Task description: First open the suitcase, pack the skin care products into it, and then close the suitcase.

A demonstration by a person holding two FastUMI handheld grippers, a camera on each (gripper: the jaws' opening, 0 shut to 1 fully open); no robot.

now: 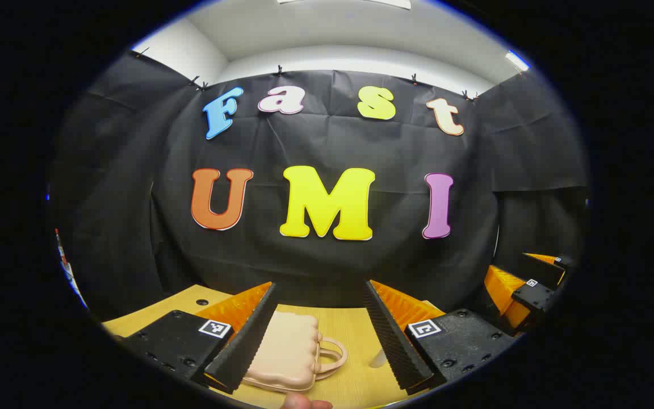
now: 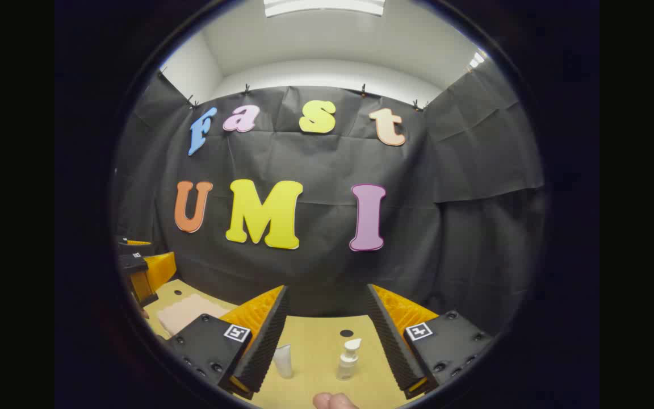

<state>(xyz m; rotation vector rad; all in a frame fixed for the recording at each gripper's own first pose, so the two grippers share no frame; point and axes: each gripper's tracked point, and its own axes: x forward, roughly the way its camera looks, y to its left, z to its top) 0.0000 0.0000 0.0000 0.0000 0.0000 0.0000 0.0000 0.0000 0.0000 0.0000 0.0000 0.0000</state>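
Beige suitcase (image 1: 287,352) before left tongs (image 1: 320,335); pump bottle (image 2: 348,359) before right

A wooden table (image 1: 349,335) with a pale, light-grained top carries everything, and its far edge runs close against a wall of black cloth (image 1: 327,153). The cloth hangs in creased panels from small clips (image 1: 279,70) along its upper edge, and it wraps round both sides. Above it stand a white wall (image 2: 327,74) and a white ceiling with a bright light panel (image 2: 324,5). A small dark round hole (image 2: 346,333) sits in the tabletop near its far edge; another dark hole (image 1: 202,302) lies near the far left corner.
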